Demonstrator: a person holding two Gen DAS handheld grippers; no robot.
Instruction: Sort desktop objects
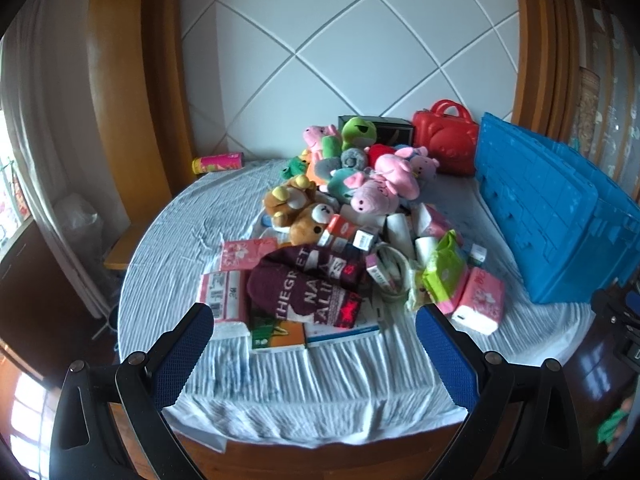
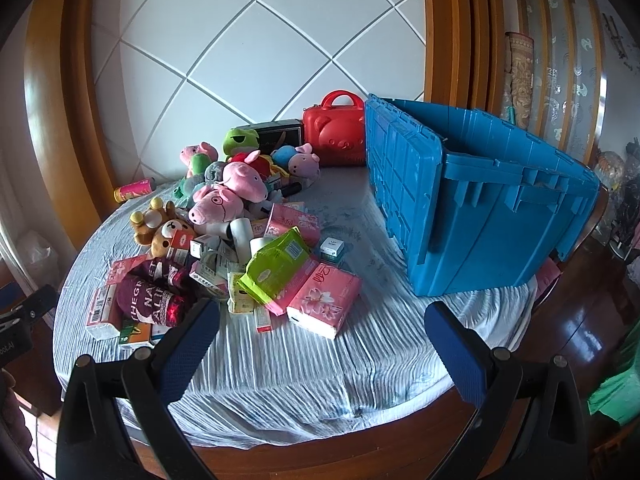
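Toys (image 1: 352, 172) and packets (image 2: 324, 300) lie heaped in the middle of the round table (image 2: 360, 360). Blue bin (image 2: 492, 208) stands at 3 o'clock from the heap. Left gripper (image 1: 314, 334) and right gripper (image 2: 322, 330) hang at 6 o'clock, jaws wide, holding nothing.

A wrinkled, matt white cloth (image 2: 304, 368) covers the glossy wooden tabletop (image 2: 580, 320). The blue crate (image 2: 480, 216) and red case (image 2: 334, 136) look like smooth plastic, the toys (image 2: 224, 200) like soft plush, and the tissue packs (image 2: 324, 300) have shiny film wrappers.
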